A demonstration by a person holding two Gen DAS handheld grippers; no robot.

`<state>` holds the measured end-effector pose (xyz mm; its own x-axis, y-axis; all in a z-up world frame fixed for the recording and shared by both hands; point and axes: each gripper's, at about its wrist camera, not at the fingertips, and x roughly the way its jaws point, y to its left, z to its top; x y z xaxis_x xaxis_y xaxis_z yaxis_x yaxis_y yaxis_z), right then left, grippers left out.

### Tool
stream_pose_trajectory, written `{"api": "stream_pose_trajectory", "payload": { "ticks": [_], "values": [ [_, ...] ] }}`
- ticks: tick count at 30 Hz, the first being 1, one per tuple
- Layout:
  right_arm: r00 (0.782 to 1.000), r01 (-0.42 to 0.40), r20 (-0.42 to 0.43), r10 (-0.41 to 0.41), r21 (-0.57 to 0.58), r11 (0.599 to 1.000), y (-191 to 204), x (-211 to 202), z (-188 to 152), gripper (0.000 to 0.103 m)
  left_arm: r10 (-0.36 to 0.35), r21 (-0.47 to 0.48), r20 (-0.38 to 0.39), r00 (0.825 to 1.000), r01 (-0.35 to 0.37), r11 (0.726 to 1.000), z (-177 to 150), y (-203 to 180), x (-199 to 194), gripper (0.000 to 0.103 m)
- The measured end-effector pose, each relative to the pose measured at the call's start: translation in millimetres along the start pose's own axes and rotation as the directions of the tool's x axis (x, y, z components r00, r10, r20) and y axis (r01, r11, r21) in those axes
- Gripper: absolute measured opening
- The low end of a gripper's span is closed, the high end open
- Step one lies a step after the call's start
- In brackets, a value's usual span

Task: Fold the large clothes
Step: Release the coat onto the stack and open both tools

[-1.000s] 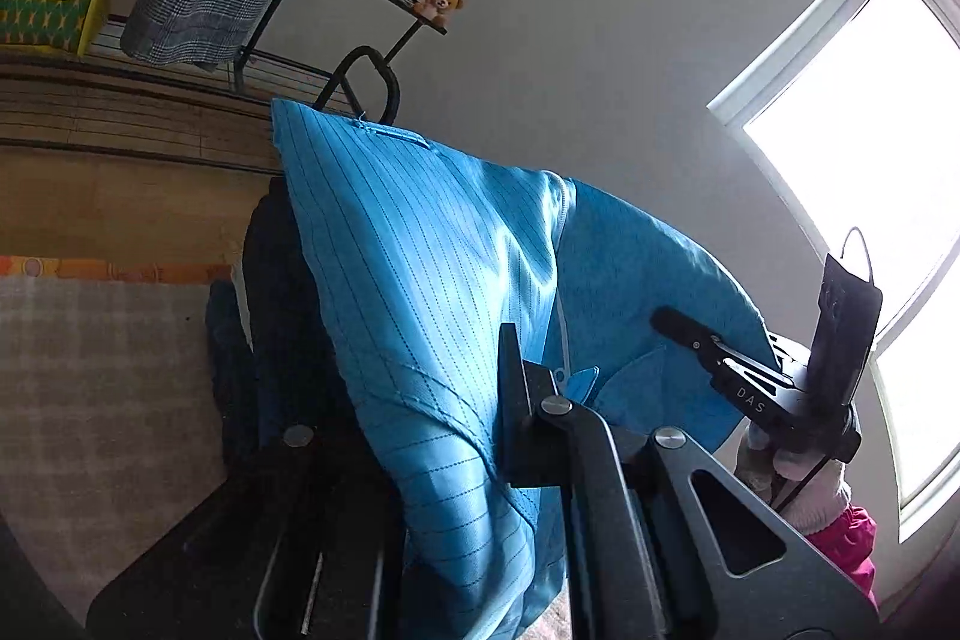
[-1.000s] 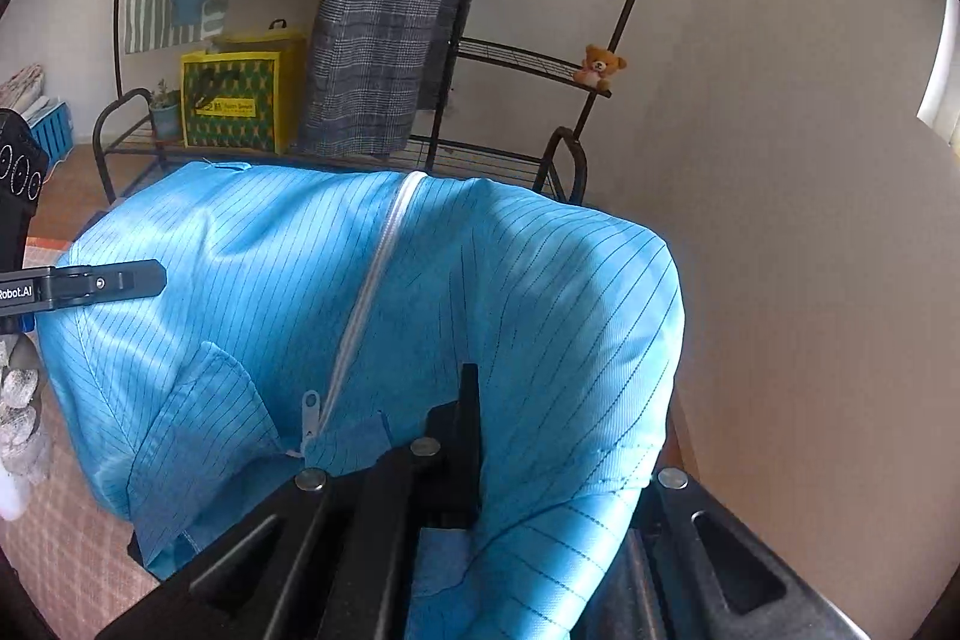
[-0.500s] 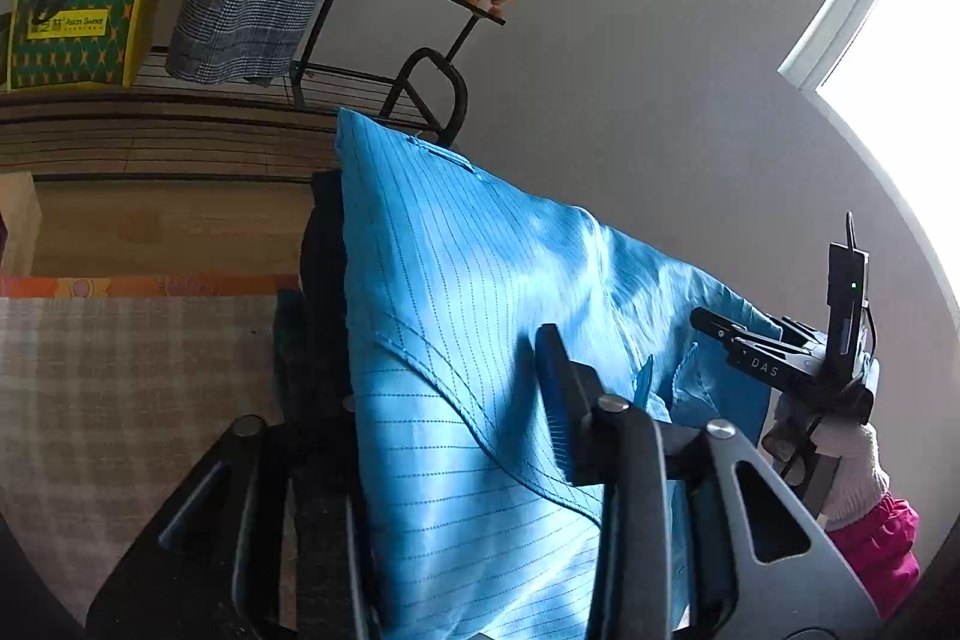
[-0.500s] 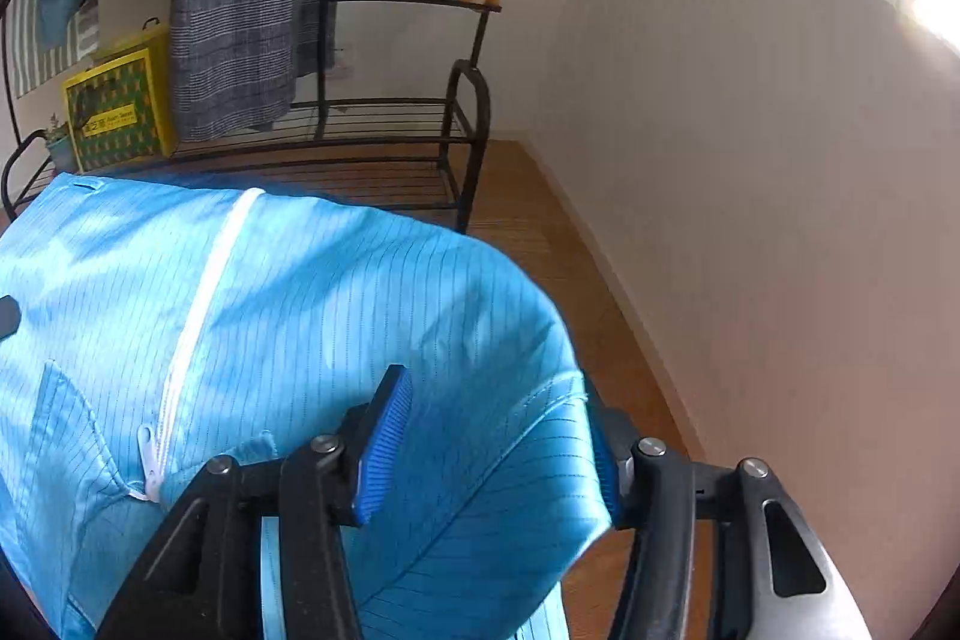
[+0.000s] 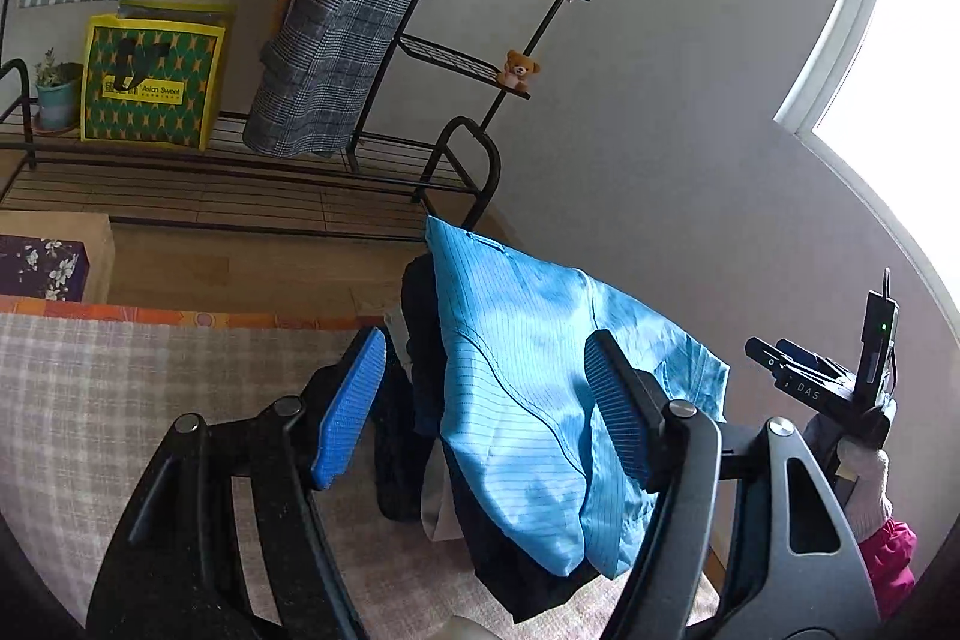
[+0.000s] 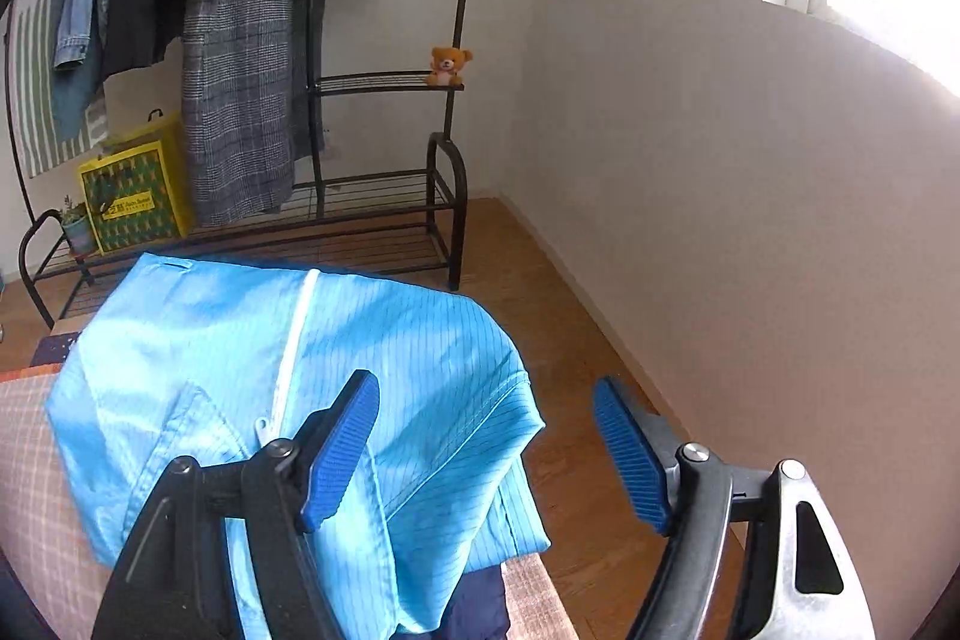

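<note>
On the checked cloth (image 5: 150, 388) sits the blue jacket (image 5: 528, 400), folded atop a pile of dark clothes (image 5: 414, 370) — zip side up in the right view. Left gripper (image 5: 480, 418) jaws opening, jacket seen between the pads but not pinched. Right gripper (image 6: 486, 451) jaws opening too — holding nothing, jacket edge just by its left pad. Rack (image 6: 384, 82) behind.

A home room: coats on a garment rack (image 6: 384, 196) (teddy bear (image 6: 447, 65) shelved), wooden floor (image 6: 576, 340).
</note>
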<state>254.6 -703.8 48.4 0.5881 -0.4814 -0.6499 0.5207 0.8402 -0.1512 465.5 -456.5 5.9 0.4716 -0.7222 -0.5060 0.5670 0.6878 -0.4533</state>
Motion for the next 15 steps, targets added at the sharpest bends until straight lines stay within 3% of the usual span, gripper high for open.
{"api": "stream_pose_trajectory", "payload": {
  "ticks": [8,15],
  "values": [
    [0.996,-0.051,0.067,0.053,-0.026,0.998,41,-110,-19,0.079,-0.006,0.099,0.034,0.999,0.003,0.995,-18,-26,-109,0.071],
    [0.994,-0.055,0.093,0.056,-0.015,0.998,79,-198,-54,0.083,-0.028,0.225,0.06,0.998,0.014,0.974,-58,-50,-203,0.072]
  ]
}}
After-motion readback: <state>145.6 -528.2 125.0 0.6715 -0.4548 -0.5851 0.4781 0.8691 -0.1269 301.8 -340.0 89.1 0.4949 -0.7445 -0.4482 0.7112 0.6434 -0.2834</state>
